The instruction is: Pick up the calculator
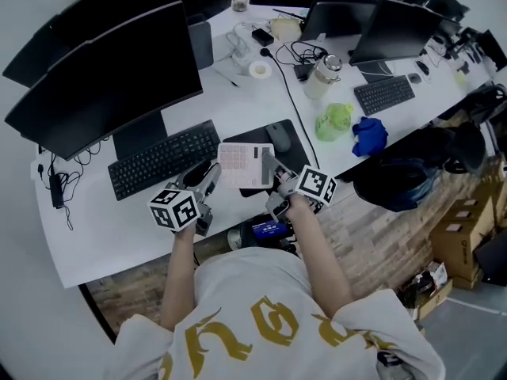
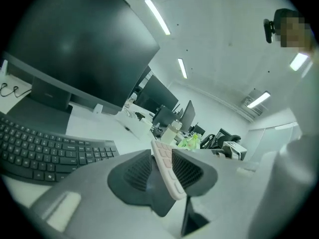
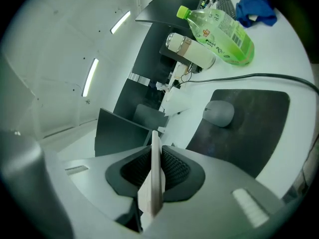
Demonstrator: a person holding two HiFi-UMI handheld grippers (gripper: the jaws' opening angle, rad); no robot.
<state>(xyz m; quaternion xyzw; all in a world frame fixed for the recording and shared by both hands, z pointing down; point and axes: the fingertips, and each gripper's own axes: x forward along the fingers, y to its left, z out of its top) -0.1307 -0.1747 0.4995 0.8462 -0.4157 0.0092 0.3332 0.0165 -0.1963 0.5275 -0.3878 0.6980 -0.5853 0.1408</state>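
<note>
A pale pink calculator (image 1: 245, 165) hangs above the desk front, keys up, held between both grippers. My left gripper (image 1: 211, 179) is shut on its left edge. My right gripper (image 1: 272, 172) is shut on its right edge. In the left gripper view the calculator (image 2: 167, 170) shows edge-on, pinched between the ribbed pads. The right gripper view has the calculator (image 3: 155, 178) as a thin upright slab clamped between the pads. Below it lies the dark mouse pad (image 1: 295, 153).
A black keyboard (image 1: 162, 158) and two large monitors (image 1: 103, 77) lie to the left. A grey mouse (image 1: 278, 136) rests on the pad. A green bottle (image 1: 334, 120), a white flask (image 1: 322, 76), a blue cloth (image 1: 370, 134) and cables sit to the right.
</note>
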